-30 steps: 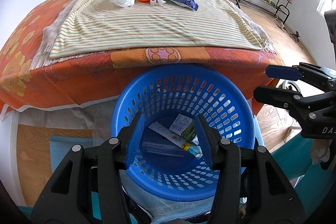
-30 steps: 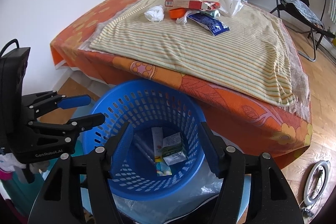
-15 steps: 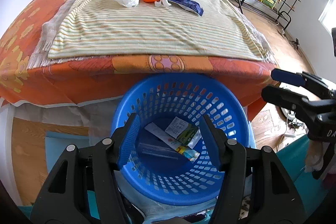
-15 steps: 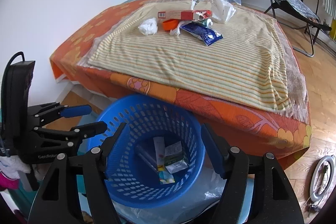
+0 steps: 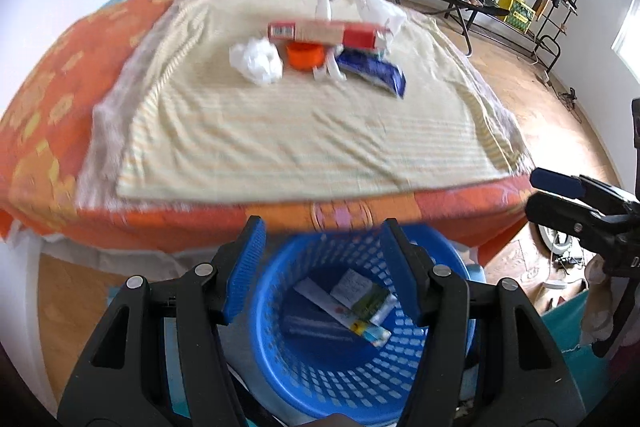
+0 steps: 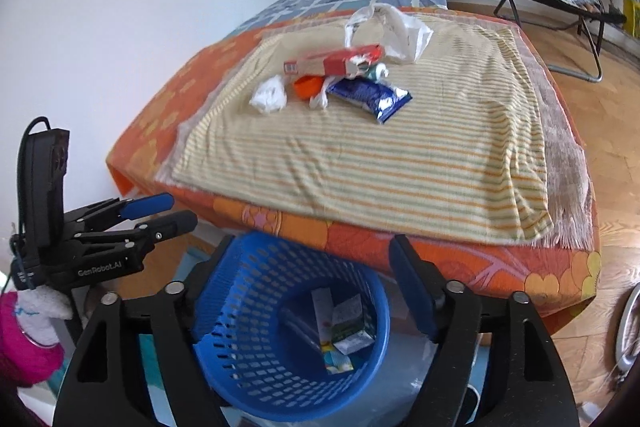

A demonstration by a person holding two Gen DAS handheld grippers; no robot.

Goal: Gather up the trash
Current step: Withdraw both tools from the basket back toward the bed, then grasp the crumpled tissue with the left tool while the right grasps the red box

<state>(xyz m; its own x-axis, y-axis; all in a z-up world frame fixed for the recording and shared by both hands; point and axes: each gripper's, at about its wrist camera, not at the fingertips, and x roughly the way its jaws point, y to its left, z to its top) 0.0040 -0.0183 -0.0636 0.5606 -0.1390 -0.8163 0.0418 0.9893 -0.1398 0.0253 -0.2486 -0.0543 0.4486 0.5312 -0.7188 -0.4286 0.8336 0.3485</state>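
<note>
Trash is partly collected, by my reading: a few flat cartons and wrappers already lie in the bottom of the round blue perforated plastic basket, which stands on the floor against the foot of the bed.

What is left sits in a loose cluster well up the bed, on the cream striped cloth: a long red-and-tan cardboard box, a crumpled white tissue wad, a round orange plastic lid, a dark blue foil pouch and a white plastic bag behind them.

In the left wrist view the box's long axis lies roughly level across the frame, its red end to the right. The pouch slants down toward the right.

Over the basket, the left gripper stands spread with nothing between its pads. The right gripper is empty too, its jaws opening wider.
</note>
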